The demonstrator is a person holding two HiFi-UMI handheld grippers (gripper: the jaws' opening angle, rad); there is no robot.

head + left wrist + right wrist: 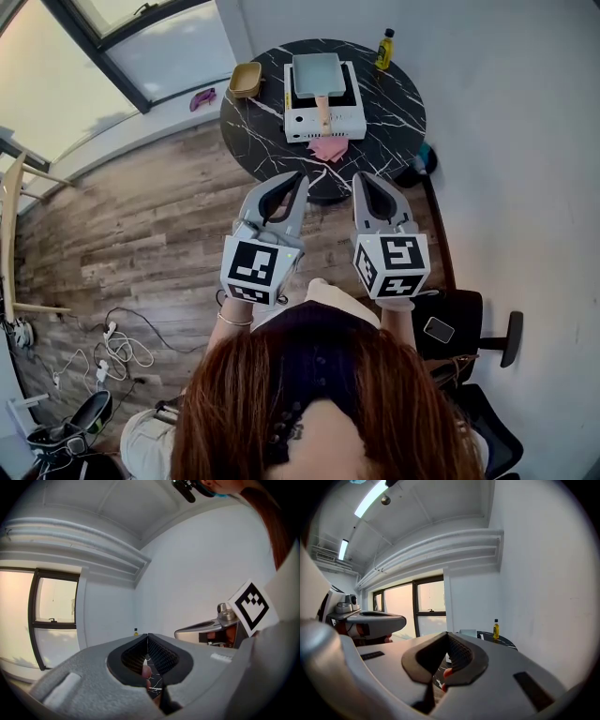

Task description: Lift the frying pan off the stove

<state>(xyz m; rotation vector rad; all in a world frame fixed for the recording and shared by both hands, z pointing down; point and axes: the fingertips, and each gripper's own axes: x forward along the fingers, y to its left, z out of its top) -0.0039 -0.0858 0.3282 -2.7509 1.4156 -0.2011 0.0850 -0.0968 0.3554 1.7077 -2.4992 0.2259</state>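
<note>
The left gripper (300,176) and right gripper (359,176), both closed tight on nothing, hang short of the table (394,117), where the frying pan (317,73) sits on the stove (323,124).

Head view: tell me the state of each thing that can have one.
frying pan: resting on the stove, empty, not yet lifted
stove: carrying the pan
oil bottle: upright, capped
tan bowl: upright, empty
left tool: shut, holding nothing
right tool: shut, holding nothing
</note>
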